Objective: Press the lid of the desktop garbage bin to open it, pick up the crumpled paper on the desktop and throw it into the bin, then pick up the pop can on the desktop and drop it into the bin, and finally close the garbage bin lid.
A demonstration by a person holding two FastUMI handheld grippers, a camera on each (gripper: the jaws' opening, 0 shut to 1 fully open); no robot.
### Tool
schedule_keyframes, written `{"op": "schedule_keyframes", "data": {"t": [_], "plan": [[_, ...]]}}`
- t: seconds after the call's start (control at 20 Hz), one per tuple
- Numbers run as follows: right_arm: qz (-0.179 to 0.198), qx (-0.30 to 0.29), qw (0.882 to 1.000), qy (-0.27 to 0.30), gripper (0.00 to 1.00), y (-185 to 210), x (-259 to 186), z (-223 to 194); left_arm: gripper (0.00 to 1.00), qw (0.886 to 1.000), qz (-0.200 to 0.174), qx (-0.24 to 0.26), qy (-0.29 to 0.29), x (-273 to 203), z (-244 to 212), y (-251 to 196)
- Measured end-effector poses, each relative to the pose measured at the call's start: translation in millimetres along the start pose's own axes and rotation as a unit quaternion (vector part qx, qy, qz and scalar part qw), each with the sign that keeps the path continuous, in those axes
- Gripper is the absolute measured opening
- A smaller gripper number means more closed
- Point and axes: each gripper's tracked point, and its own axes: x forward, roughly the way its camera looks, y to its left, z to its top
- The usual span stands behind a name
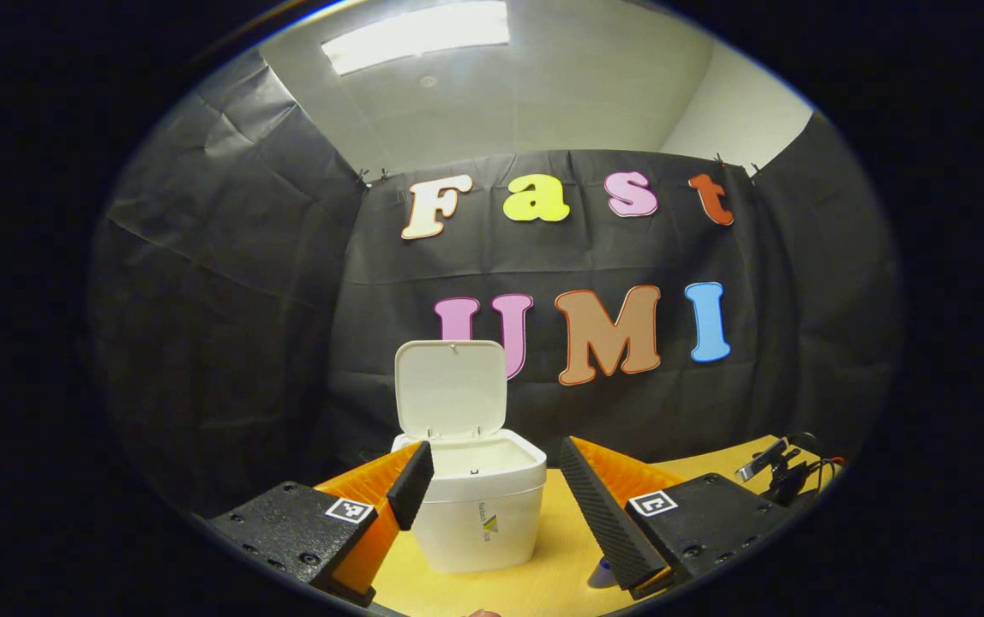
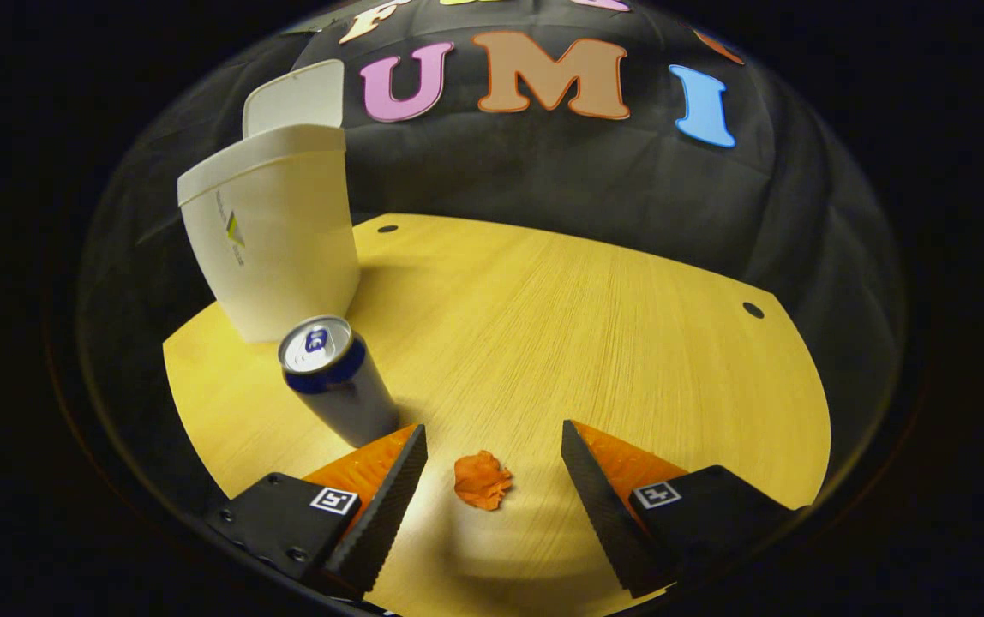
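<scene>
Crumpled paper (image 2: 483,480): a small orange wad lying on the desktop (image 2: 595,326), between the two fingers of my right gripper (image 2: 492,467), nearer the left finger, and touching neither as far as I can see. My right gripper stands spread wide with nothing in it. Pop can (image 2: 336,377): upright, just beside my right gripper's left finger and in front of the garbage bin (image 2: 273,248); whether can and finger touch I cannot tell. The bin sits at the far left of the desktop in the right gripper view, its lid (image 2: 297,96) standing raised behind the rim. In the left gripper view the lid (image 1: 451,388) is likewise swung up and the bin's mouth (image 1: 492,454) is open. My left gripper (image 1: 492,480) is also spread and empty, facing the bin, with its left finger overlapping the bin's near corner in the view; contact not determinable. Judgement: the lid step is done and the paper pick is the step in hand. The next move calls for lowering my right gripper so the wad sits squarely between the pads, closing on it without nudging the can, then carrying it up over the bin's rim
</scene>
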Motion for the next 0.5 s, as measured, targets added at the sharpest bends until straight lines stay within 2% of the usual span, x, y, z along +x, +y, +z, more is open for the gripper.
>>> {"op": "schedule_keyframes", "data": {"t": [0.1, 0.15, 0.2, 0.3, 0.4, 0.45, 0.5], "plan": [[0.007, -0.004, 1.0, 0.026, 0.98, 5, 8, -15, 0.92, 1.0, 0.005, 0.007, 0.012, -2, -6, 4], [0.01, -0.002, 0.999, 0.031, 0.94, 7, 11, -18, 0.93, 1.0, 0.006, 0.014, 0.017, -1, -8, 5], [0.009, 0.001, 0.999, 0.031, 0.94, 8, 14, -19, 0.92, 1.0, 0.007, 0.02, 0.019, -3, -8, 6], [0.009, 0.003, 0.999, 0.035, 0.9, 8, 17, -23, 0.92, 0.999, 0.006, 0.027, 0.019, -5, -6, 6], [0.005, 0.009, 0.999, 0.042, 0.71, 7, 19, -29, 0.92, 0.999, 0.005, 0.031, 0.018, -3, -6, 6], [0.0, 0.012, 0.999, 0.048, 0.53, 5, 22, -35, 0.92, 0.999, 0.004, 0.032, 0.018, -2, -5, 6], [0.008, 0.017, 0.998, 0.056, 0.43, 6, 21, -40, 0.92, 0.999, 0.004, 0.033, 0.019, -3, -6, 6]]}}
